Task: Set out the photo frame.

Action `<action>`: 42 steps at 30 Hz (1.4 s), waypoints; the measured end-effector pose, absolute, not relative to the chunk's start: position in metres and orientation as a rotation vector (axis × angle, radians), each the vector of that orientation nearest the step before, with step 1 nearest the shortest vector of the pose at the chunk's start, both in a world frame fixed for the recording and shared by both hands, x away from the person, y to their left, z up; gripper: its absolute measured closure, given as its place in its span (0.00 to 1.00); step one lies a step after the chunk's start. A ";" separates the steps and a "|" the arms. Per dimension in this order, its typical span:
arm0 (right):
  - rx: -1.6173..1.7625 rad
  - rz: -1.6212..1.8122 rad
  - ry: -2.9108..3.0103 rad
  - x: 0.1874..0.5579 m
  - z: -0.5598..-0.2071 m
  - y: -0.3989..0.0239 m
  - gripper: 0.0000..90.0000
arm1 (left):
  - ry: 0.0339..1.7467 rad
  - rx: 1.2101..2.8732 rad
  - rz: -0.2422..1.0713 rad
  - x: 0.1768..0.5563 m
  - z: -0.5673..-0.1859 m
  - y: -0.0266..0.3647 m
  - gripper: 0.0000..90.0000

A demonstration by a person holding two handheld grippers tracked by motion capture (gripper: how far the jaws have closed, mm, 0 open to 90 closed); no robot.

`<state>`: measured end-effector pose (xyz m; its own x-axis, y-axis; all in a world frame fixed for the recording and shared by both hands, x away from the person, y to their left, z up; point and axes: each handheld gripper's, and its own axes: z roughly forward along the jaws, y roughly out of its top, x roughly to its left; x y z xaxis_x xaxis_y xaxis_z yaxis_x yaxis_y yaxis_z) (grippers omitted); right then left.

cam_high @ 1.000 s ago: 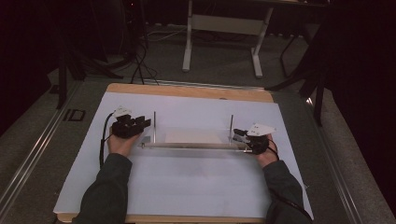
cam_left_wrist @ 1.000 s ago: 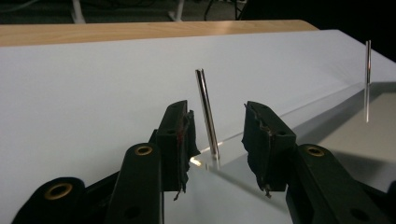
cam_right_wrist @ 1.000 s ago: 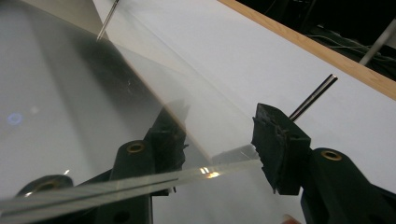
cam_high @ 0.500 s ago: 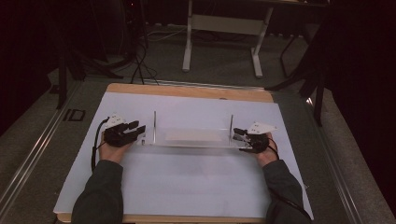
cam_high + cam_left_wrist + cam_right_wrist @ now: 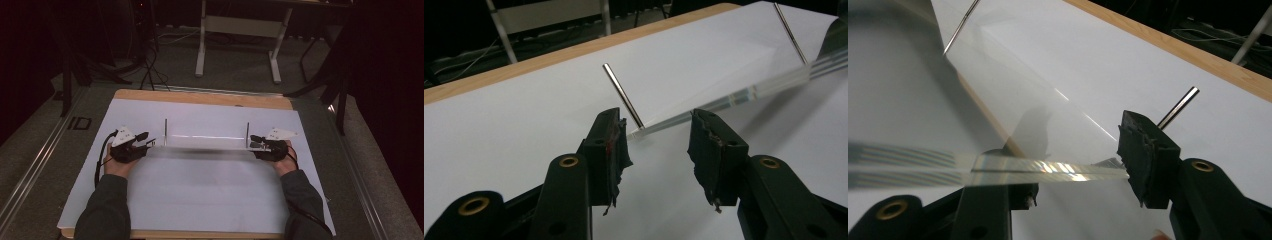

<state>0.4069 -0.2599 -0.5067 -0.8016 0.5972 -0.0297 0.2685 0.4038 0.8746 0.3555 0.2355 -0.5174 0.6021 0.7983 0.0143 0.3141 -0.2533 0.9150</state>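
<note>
A narrow clear plastic plate (image 5: 205, 141) with two upright metal rods, the left rod (image 5: 165, 131) and the right rod (image 5: 247, 132), lies across the white sheet. My left gripper (image 5: 149, 139) is open just off the plate's left end. In the left gripper view its jaws (image 5: 659, 135) have just been opening. The plate's corner (image 5: 734, 95) and the near rod (image 5: 623, 95) stand ahead of them, untouched. My right gripper (image 5: 255, 141) is shut on the plate's right end. In the right gripper view the plate's edge (image 5: 1048, 170) spans its jaws (image 5: 1078, 170), beside a rod (image 5: 1178, 106).
The white sheet (image 5: 200, 195) covers most of a wooden table (image 5: 200, 97). Behind the table stands a white metal frame (image 5: 240, 25) on the floor, with cables to its left. A floor rail (image 5: 40, 160) runs along the left side.
My left gripper has let go of the plate's left end, opened wider and drawn back to the left. The right gripper has stayed at the plate's right end.
</note>
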 end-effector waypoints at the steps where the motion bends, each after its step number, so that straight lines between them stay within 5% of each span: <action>1: 0.752 1.359 2.325 0.407 -0.507 -0.260 0.58 | 0.890 1.840 0.622 0.355 -0.518 0.234 0.62; 42: 0.865 1.415 2.247 0.421 -0.499 -0.258 0.58 | 0.814 1.795 0.667 0.377 -0.510 0.197 0.60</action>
<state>0.4212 -0.2579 -0.4991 -0.7537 0.6566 0.0290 0.3101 0.3163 0.8966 0.3773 0.1974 -0.5098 0.6193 0.7820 0.0704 0.2221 -0.2604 0.9396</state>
